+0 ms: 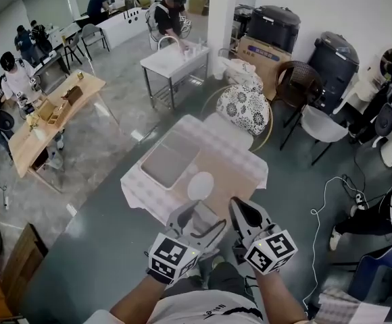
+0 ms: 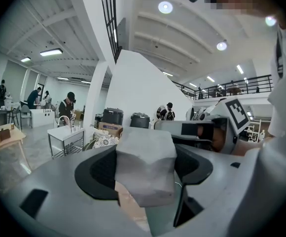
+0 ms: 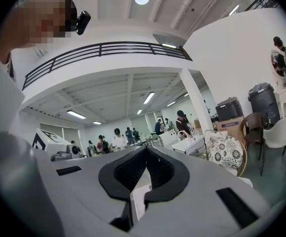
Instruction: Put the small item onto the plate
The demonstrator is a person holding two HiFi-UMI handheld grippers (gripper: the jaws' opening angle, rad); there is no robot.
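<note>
Plate (image 1: 200,185) set on surface (image 1: 235,173), near front edge; tray (image 1: 169,159) placed just behind-left of it. Chair (image 1: 245,106) stood behind surface. Block (image 2: 145,164) gripped in left tongs (image 1: 197,216).

We're in a big open hall, likely a shared workshop or lab. There's a grey concrete floor (image 1: 94,208), and people (image 1: 169,15) are busy at a wooden worktop (image 1: 91,84) and a steel sink stand (image 1: 167,63). A cardboard box (image 1: 267,51) and chairs (image 1: 320,123) line the wall. Overhead, a railed balcony (image 3: 103,50) and round ceiling lights (image 2: 165,7).
</note>
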